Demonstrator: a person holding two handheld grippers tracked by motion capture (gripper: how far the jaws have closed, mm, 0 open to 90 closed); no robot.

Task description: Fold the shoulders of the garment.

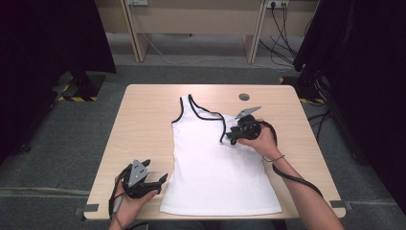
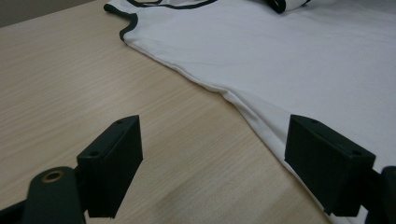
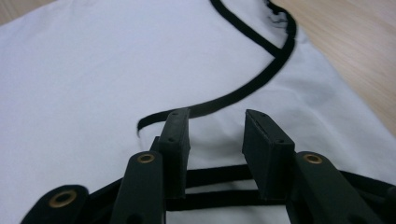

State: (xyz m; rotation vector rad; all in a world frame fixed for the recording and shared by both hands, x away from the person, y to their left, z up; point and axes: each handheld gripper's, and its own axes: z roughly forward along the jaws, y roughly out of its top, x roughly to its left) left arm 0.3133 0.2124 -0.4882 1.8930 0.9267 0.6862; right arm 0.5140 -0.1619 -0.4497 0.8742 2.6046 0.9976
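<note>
1. White cotton tank top [image 1: 215, 163] lies flat mid-desk, its hem edge just right of your left tongs [image 1: 162, 181], which gape wide and hold nothing.
2. Bare desk [image 1: 143, 124] lies ahead of and left of those tongs: slide in low there to pinch the side seam.
3. Right tongs [image 1: 231, 138] stand partly parted, gripping nothing, over the folded-in black-trimmed strap [image 3: 243, 91].
4. Lay that fold smooth; the desk's right edge beyond your right hand leaves room to withdraw.

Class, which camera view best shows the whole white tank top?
The high view: the tank top lies whole on the table. The left gripper view shows its side edge; the right gripper view shows its black trim.
</note>
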